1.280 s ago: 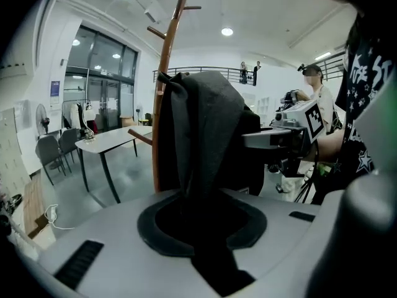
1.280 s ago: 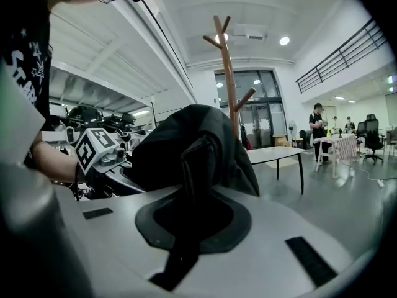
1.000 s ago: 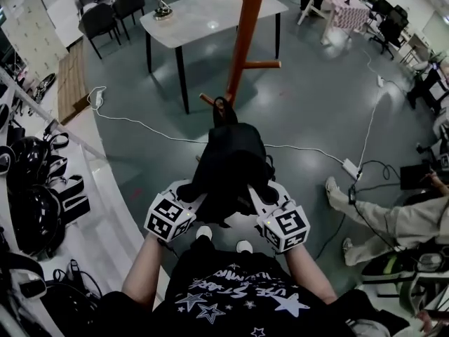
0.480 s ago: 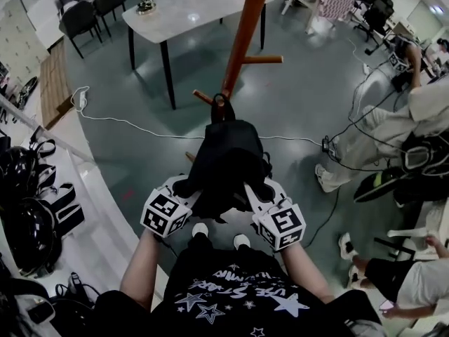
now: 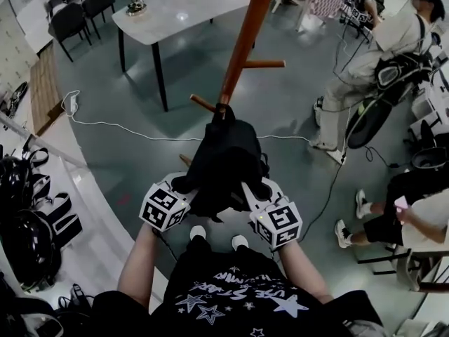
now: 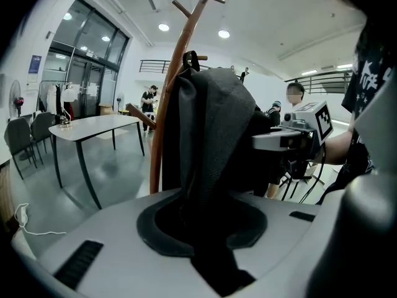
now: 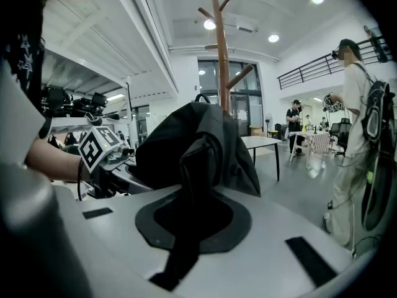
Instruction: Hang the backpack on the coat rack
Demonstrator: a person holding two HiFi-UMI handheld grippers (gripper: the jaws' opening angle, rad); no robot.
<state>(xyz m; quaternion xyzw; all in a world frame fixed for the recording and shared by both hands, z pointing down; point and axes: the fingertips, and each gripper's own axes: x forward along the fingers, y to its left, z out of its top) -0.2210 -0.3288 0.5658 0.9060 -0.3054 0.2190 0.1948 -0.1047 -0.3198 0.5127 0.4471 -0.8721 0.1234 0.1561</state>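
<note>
In the head view the backpack [image 5: 228,161] hangs in the air between the left tongs [image 5: 186,186] and right tongs [image 5: 254,190], close against the coat rack [image 5: 242,48]. It is upright, long axis vertical, with its top loop [image 5: 223,111] up by a low peg [image 5: 203,104]. In the left gripper view the tongs are clamped on a sagging dark fold, so the bag looks soft and fairly light, best held low, leaving the loop free. In the right gripper view the tongs are pinched tight on a strap.
</note>
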